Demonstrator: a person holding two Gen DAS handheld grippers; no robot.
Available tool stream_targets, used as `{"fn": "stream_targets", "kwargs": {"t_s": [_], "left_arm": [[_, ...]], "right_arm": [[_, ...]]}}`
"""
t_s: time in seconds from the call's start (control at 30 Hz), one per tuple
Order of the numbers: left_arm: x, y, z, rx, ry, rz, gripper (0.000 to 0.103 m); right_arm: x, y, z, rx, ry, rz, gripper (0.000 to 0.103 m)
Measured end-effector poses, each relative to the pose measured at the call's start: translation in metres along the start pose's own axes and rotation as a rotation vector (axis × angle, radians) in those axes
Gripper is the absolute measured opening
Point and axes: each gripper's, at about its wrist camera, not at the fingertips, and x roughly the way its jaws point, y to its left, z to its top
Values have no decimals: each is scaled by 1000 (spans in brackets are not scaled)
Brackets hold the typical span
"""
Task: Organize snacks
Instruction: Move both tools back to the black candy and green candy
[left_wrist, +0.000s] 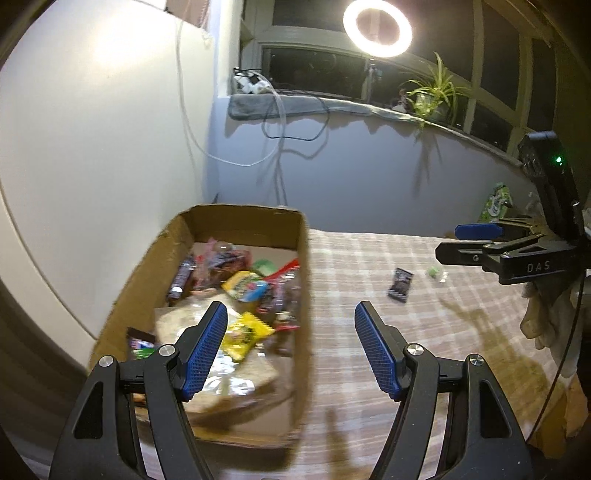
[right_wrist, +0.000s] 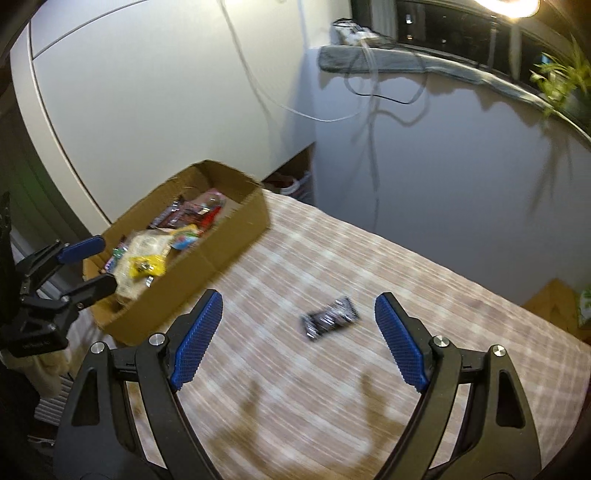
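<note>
The right claw (right_wrist: 297, 339) hangs wide apart and empty above the plaid, beige-and-white cloth-covered counter (right_wrist: 424, 295), its blue ribbed pads framing a small dark, glossy, crinkled snack packet (right_wrist: 330, 317) that lies flat on the cloth just ahead of the fingertips, not touching them. The left claw (left_wrist: 290, 350) is likewise spread wide and holds nothing; it hovers over the near right wall of the open brown cardboard box (left_wrist: 303, 280), one finger above the contents, the other outside over the cloth. The box, standing at the counter's left edge against the white wall, is already well filled with a jumble of bright wrappers, among them a yellow pouch (left_wrist: 245, 334) and pale clear bags, so most of the sorting looks done. Left on the cloth are the dark packet, well apart from the box, and a small pale-green scrap (left_wrist: 433, 272) beyond it; a green-printed bag (left_wrist: 496, 203) stands at the far edge. The dark packet looks light, slippery and easily pinched across its width.
</note>
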Motion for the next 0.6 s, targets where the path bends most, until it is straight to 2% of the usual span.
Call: {"fn": "stream_targets", "kwargs": {"t_s": [0.33,0.6], "left_arm": [[9,-47,-2,61,13,-71,71],[29,-83,-4,111,59,-126,71]], "right_arm": [[-12,-42,-48,27,17,-78,87],[-6,-60,-64,30,35,-78,87]]}}
